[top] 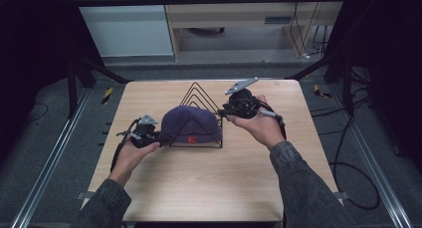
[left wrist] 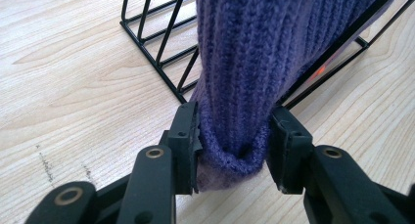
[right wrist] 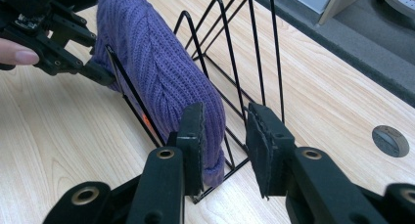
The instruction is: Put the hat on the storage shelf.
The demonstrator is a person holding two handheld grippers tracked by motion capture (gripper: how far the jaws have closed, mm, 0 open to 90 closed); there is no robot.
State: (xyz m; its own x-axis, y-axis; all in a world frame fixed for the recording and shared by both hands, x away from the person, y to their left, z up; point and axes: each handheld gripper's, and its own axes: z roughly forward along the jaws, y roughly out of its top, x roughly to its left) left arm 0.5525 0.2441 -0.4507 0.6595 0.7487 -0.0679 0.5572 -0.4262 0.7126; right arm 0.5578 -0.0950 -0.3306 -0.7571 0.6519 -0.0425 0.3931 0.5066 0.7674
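purple knit hat (top: 191,123) half hidden by wire rack (top: 206,101), logo unreadable

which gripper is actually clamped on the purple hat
The left gripper: its jaws pinch the knitted purple hat at its folded edge. The right gripper is open beside the hat's other end.

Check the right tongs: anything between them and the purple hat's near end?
Yes, partly. The hat sits in the black wire rack, whose base corner and wires lie by the right tongs. Left tongs already clamp its other end.
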